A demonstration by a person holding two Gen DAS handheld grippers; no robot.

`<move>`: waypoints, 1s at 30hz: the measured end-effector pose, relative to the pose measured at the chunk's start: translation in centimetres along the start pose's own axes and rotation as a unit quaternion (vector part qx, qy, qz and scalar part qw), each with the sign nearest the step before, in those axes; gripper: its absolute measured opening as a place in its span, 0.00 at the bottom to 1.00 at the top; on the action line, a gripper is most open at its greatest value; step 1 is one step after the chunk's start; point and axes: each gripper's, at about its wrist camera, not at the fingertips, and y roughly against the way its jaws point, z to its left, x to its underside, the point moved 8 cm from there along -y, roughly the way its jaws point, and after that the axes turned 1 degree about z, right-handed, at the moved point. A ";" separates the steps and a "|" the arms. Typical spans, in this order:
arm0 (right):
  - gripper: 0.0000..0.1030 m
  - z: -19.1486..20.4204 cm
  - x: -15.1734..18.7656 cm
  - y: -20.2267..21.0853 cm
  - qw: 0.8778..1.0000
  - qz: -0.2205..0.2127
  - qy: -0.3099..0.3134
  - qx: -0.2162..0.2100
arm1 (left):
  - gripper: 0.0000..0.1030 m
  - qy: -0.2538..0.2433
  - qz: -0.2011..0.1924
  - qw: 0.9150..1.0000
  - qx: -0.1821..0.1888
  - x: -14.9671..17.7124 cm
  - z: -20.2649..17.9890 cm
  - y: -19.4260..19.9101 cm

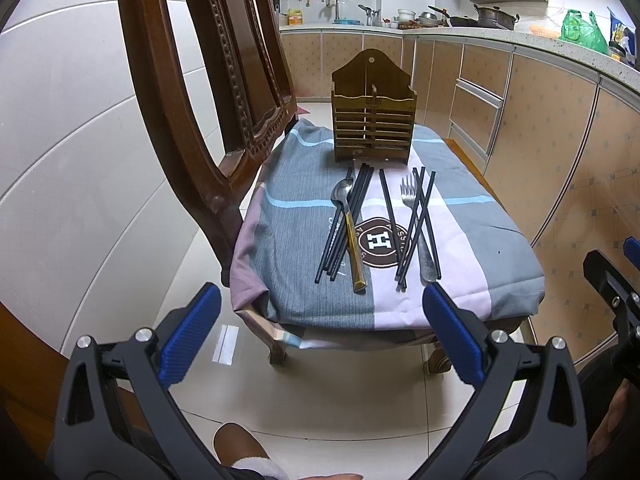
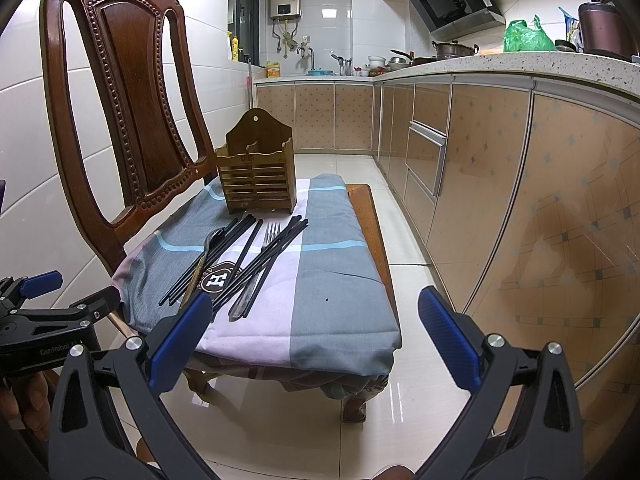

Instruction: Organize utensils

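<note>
A wooden utensil holder point(image 1: 373, 120) point(image 2: 258, 176) stands upright and empty at the back of the cloth-covered chair seat point(image 1: 460, 240) point(image 2: 336, 264). In front of it lie a spoon with a wooden handle point(image 1: 349, 224) point(image 2: 204, 256), a metal fork point(image 1: 416, 224) point(image 2: 256, 276), and several black chopsticks in a left bundle point(image 1: 344, 224) point(image 2: 216, 260) and a right bundle point(image 1: 420, 224) point(image 2: 276, 252). My left gripper point(image 1: 322, 304) is open and empty, in front of the seat's near edge. My right gripper point(image 2: 316, 308) is open and empty, at the seat's front.
The carved wooden chair back point(image 1: 208, 80) point(image 2: 128, 112) rises to the left of the seat. Kitchen cabinets point(image 1: 540, 120) point(image 2: 500, 180) run along the right, with pots and a green bag point(image 2: 524, 36) on the counter. Tiled floor point(image 1: 340, 392) lies below the grippers.
</note>
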 end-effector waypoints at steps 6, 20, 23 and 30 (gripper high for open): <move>0.98 -0.1 -0.1 0.2 1.000 -0.007 -0.006 -0.007 | 0.97 0.013 -0.012 1.000 0.010 0.2 0.3 0.0; 0.98 -0.6 -0.2 0.1 1.000 -0.006 -0.015 -0.011 | 0.96 -0.081 0.092 0.993 -0.005 3.2 -2.6 -2.5; 0.98 -1.0 -0.5 0.1 1.000 -0.006 -0.020 -0.016 | 0.96 -0.054 0.112 0.992 0.021 3.4 -2.3 -2.8; 0.98 -2.3 -5.5 -1.0 0.999 -0.018 -0.030 -0.026 | 0.96 -0.129 0.049 0.988 -0.063 -1.1 -3.3 -3.1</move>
